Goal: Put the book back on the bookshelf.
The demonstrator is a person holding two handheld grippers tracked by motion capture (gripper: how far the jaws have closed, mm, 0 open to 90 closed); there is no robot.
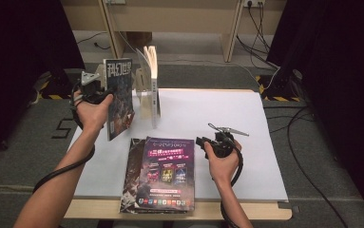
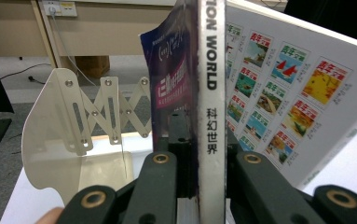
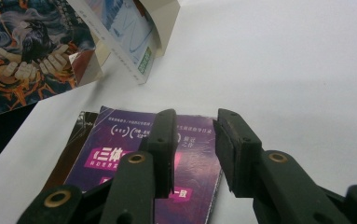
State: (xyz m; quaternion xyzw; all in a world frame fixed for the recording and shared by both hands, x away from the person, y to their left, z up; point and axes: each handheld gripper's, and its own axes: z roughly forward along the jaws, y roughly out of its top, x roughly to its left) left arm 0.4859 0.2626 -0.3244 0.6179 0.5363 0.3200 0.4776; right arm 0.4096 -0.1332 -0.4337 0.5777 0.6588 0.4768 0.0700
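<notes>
- Where the high view looks down, the left gripper (image 1: 104,88) holds a dark-covered upright magazine (image 1: 120,97) beside the cream metal bookend rack (image 1: 144,90).
- Left gripper view: jaws clamp its white spine (image 2: 211,112).
- Right gripper view: the right gripper (image 3: 194,140) stands parted, empty, over the flat purple-covered magazine (image 3: 120,158).
</notes>
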